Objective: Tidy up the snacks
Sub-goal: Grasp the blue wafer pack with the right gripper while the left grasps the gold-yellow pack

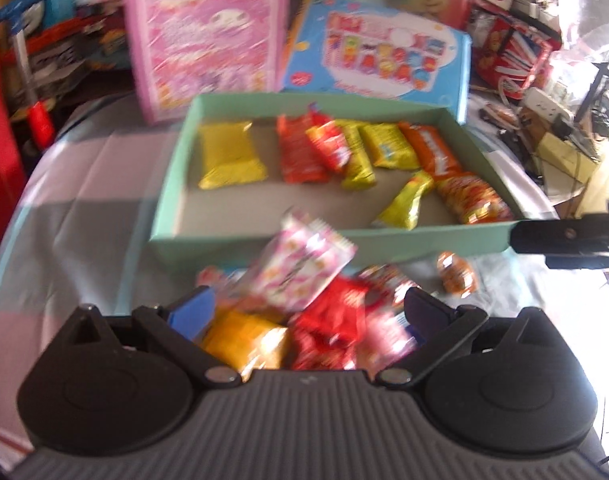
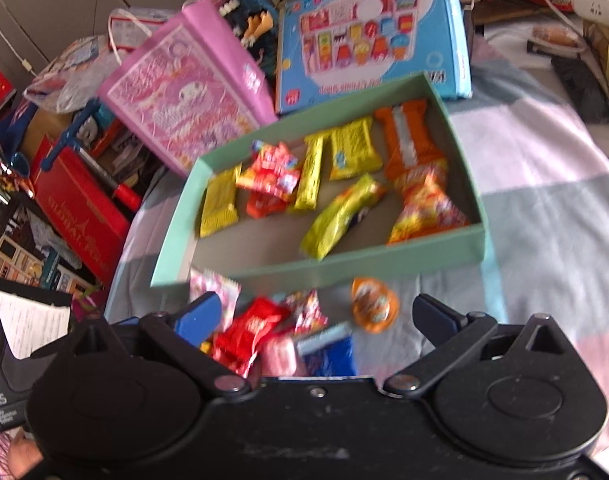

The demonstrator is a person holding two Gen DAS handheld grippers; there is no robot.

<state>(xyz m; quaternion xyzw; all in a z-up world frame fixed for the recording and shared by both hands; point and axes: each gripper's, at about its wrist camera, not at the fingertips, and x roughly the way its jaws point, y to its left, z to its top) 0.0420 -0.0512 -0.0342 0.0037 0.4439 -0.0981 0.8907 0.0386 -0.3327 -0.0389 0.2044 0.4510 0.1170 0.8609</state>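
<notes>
A mint green shallow box (image 1: 328, 242) (image 2: 444, 254) holds several yellow, orange and red snack packets. In front of it lies a loose pile: a pink-white packet (image 1: 300, 272) (image 2: 212, 292), red packets (image 1: 332, 312) (image 2: 248, 328), a yellow packet (image 1: 244, 340), a blue packet (image 2: 328, 352) and a round orange snack (image 1: 456, 274) (image 2: 374, 304). My left gripper (image 1: 308, 308) is open and empty over the pile. My right gripper (image 2: 316, 312) is open and empty above the same pile; its finger shows in the left wrist view (image 1: 560, 240).
A pink toy box (image 1: 204, 36) (image 2: 180, 92) and a blue toy box (image 1: 380, 52) (image 2: 368, 32) stand behind the green box. A red box (image 2: 80, 208) and clutter lie left. A power strip (image 1: 548, 104) and cables sit right. A checked cloth (image 2: 544, 200) covers the surface.
</notes>
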